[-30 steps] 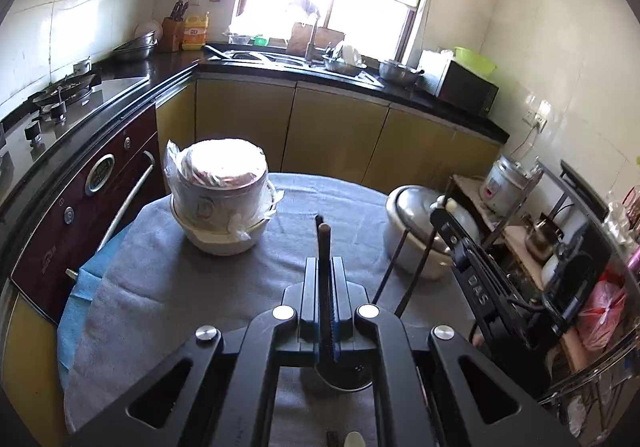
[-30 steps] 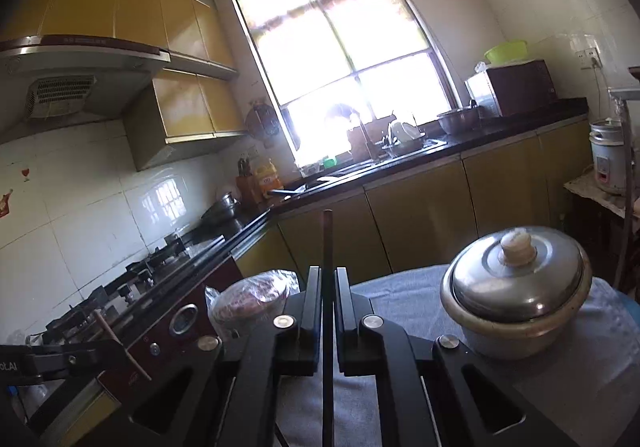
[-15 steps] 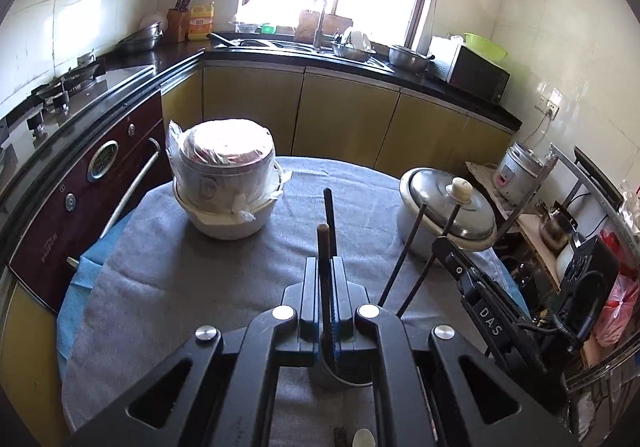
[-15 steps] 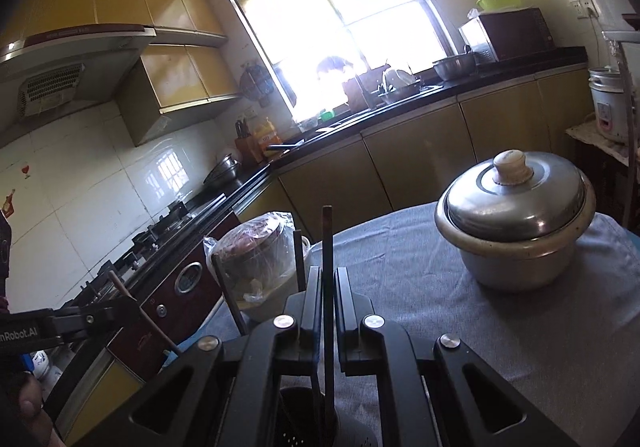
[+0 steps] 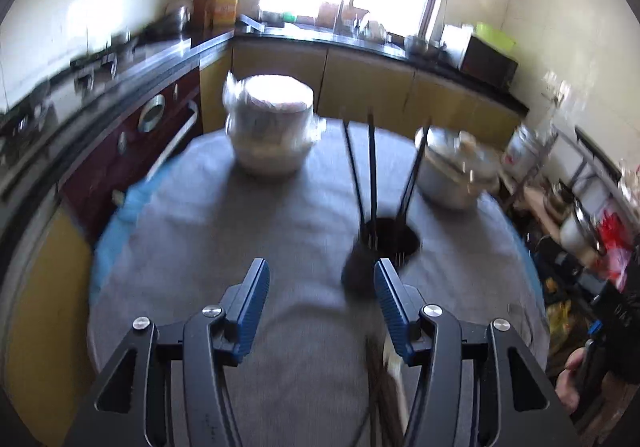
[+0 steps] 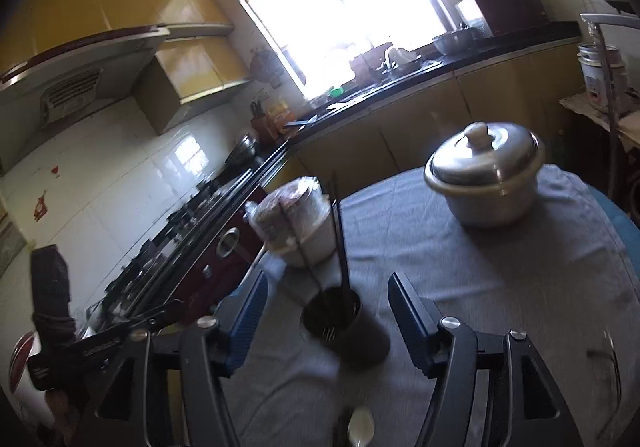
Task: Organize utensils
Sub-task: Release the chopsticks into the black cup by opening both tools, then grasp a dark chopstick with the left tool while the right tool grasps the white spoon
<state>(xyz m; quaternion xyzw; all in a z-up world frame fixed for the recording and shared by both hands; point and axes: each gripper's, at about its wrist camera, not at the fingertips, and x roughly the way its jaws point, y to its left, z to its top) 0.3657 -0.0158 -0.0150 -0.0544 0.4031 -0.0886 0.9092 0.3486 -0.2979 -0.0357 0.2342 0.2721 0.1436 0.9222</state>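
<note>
A dark utensil holder (image 5: pixel 384 243) stands on the grey tablecloth (image 5: pixel 240 247) with several dark chopsticks (image 5: pixel 372 167) leaning out of it. My left gripper (image 5: pixel 320 265) is opening; nothing lies between its blue pads (image 5: pixel 252 303), and the holder sits just ahead of its right finger. In the right wrist view the holder (image 6: pixel 348 323) stands just ahead, in line with the gap of my right gripper (image 6: pixel 328 281), which is also opening, its pads clear of it. Loose chopsticks and a pale spoon (image 5: pixel 390 371) lie near the table's front edge; the spoon (image 6: pixel 360 425) shows below the right gripper.
A film-wrapped white pot (image 5: pixel 272 127) stands at the back left of the round table, a lidded metal pot (image 5: pixel 456 171) at the back right. A stove and oven (image 5: pixel 152 115) run along the left. A hand (image 5: pixel 572 379) holds the other gripper at the right edge.
Both grippers were shut on a chopstick over the holder. Now both stand open and have drawn back; the chopsticks stay in the holder.
</note>
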